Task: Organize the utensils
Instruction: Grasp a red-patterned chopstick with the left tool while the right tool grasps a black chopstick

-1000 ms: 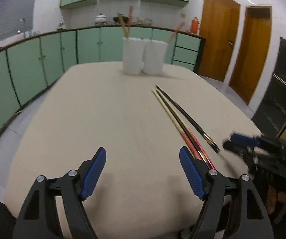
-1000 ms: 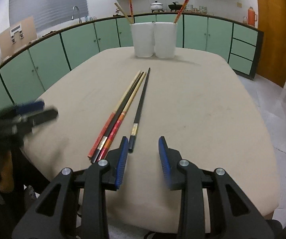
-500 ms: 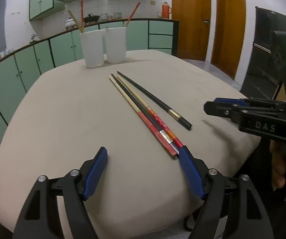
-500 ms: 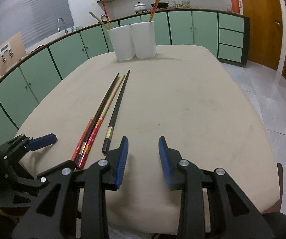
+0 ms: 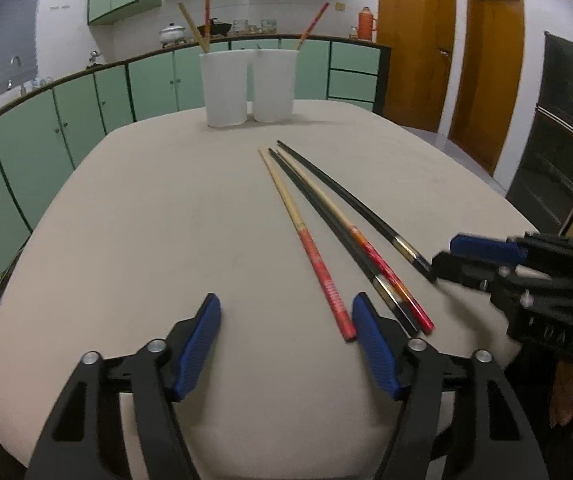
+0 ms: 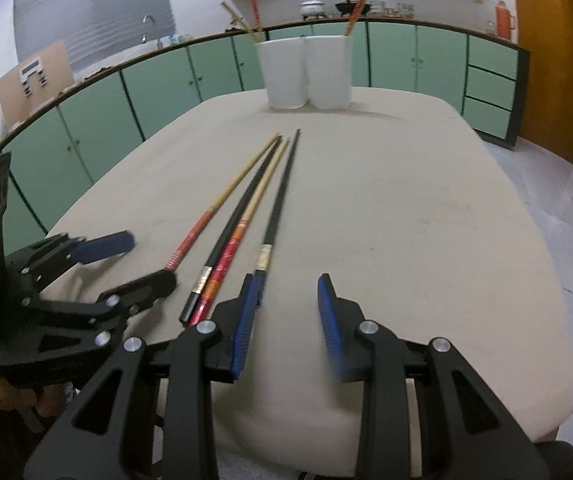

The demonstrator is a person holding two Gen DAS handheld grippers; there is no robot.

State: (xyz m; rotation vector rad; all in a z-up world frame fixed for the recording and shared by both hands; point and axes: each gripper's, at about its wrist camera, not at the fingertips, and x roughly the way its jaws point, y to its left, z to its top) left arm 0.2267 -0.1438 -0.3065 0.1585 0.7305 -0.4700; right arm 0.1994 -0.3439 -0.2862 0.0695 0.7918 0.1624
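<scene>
Left wrist view, scanned left to right: the left gripper [image 5: 286,344] has just been narrowing its blue-padded fingers [image 5: 200,344], which stand partly open and empty, the red-handled bamboo chopstick [image 5: 306,240] ending just inside the right pad. Beside it on the beige cloth-covered bench [image 5: 146,220] lie a black chopstick [image 5: 326,224], an orange-banded one [image 5: 350,232] and a second black one [image 5: 350,204]. The step looks like approach; next, centre over one handle and close. The right gripper [image 6: 288,312] hovers half-open, empty, close enough to crowd the reach. Two white plastic tumblers [image 5: 248,88] wait at the far end.
</scene>
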